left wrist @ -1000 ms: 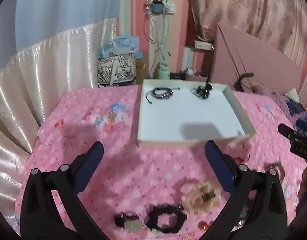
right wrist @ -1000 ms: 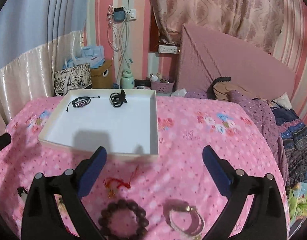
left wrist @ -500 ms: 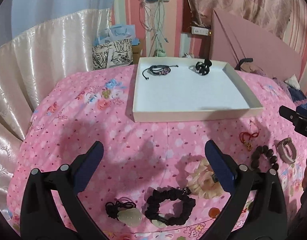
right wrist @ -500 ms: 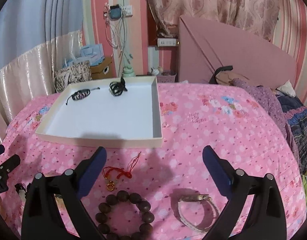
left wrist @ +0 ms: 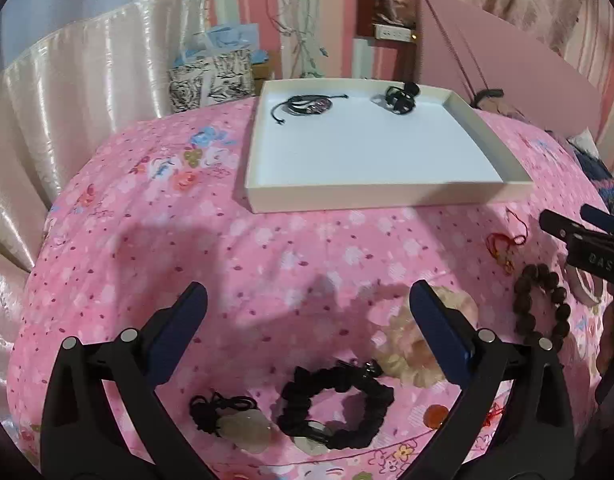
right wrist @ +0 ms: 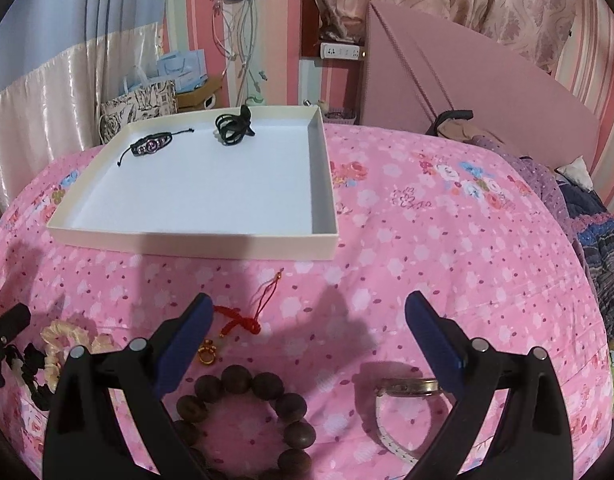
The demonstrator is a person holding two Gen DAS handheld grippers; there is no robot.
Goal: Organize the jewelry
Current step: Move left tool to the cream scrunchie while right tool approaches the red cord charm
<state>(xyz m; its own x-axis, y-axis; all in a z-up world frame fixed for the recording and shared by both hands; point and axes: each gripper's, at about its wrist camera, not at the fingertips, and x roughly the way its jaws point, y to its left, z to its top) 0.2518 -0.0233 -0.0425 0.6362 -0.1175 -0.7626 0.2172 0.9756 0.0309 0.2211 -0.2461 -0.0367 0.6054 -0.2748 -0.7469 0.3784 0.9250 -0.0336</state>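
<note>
1. Black scrunchie [left wrist: 334,406] lies on the bed, below the wide-open, empty left hand-held gripper [left wrist: 307,326].
2. Right hand-held gripper [right wrist: 309,330], equally open and empty, hovers over the wooden bead bracelet [right wrist: 243,420].
3. Pinch one band only, then carry it to the white tray [right wrist: 179,236].

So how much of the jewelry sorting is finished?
Early on. Two black pieces, a cord bracelet and a tangled band, lie in the white tray. Both grippers are open and empty. The bead bracelet, red cord charm and black scrunchie wait on the bedspread.
</note>
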